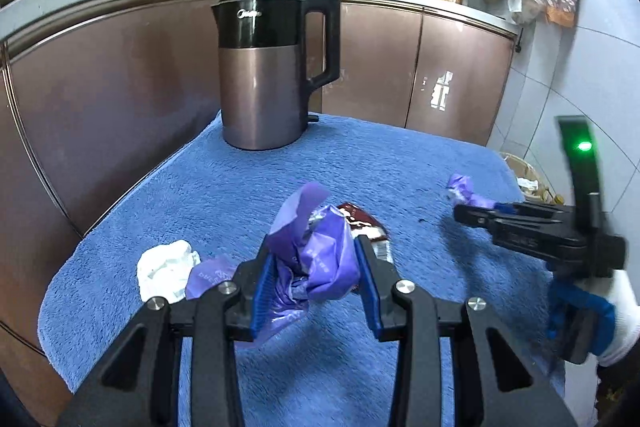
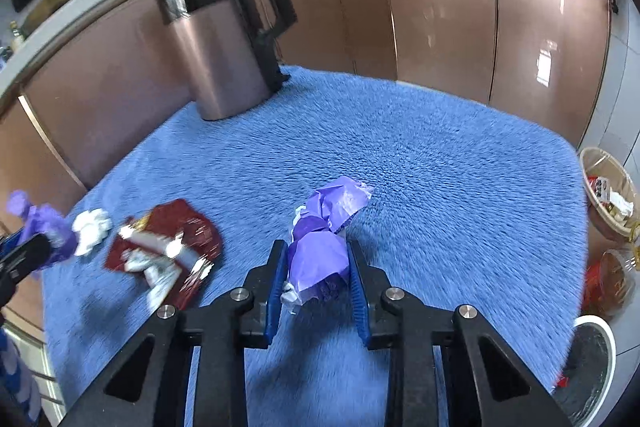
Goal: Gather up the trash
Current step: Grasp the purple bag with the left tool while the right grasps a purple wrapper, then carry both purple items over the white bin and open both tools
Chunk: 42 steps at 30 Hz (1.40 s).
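Note:
My left gripper [image 1: 314, 255] is shut on a crumpled purple wrapper [image 1: 316, 247], held over the blue towel [image 1: 360, 163]. A dark red snack packet [image 1: 366, 225] lies just behind it, and a white tissue wad [image 1: 166, 269] lies to its left. My right gripper [image 2: 318, 253] is shut on another purple wrapper [image 2: 324, 235]; in the left wrist view it shows at the right [image 1: 466, 207] with the wrapper [image 1: 464, 189] in its tips. The right wrist view shows the red packet [image 2: 168, 247], the tissue [image 2: 92, 225] and the left gripper's wrapper [image 2: 42, 227] at left.
A bronze and black electric kettle [image 1: 266, 75] stands at the towel's far left corner. Brown cabinets [image 1: 456, 67] run behind. Off the towel's right edge stand a wicker trash basket [image 2: 610, 193] holding scraps, a jar [image 2: 612, 279] and a white-rimmed bin [image 2: 592, 359].

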Tool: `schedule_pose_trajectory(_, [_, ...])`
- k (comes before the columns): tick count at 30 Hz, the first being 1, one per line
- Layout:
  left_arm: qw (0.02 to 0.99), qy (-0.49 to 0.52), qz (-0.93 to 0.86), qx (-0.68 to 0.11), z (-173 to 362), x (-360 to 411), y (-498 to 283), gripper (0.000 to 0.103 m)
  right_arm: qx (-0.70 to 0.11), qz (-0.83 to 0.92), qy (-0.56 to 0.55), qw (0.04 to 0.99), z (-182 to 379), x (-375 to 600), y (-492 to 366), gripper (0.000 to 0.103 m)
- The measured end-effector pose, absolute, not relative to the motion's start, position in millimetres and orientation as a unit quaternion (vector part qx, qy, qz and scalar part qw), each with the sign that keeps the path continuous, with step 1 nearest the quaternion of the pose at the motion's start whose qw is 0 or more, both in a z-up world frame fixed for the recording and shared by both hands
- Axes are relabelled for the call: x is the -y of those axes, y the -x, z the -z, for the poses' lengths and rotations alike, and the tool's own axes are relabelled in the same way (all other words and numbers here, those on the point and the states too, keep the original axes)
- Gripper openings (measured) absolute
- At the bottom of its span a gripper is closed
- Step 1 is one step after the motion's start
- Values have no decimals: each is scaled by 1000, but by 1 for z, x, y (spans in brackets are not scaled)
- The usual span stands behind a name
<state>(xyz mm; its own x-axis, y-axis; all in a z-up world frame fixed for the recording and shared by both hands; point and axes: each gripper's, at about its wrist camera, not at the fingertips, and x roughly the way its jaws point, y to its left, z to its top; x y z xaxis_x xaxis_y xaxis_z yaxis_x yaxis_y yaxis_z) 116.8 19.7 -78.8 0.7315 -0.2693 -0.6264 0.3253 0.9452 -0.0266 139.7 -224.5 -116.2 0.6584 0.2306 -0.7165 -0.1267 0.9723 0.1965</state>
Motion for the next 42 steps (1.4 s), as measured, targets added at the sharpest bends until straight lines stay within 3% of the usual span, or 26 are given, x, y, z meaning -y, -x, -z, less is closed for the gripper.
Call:
schedule_pose_trajectory(13, [926, -58, 171, -332, 79, -3, -77, 36, -367, -111, -59, 922, 69, 233, -31, 27])
schedule_pose_trajectory(42, [918, -124, 182, -330, 66, 58, -22, 36, -339, -83, -89, 933, 57, 277, 45, 27])
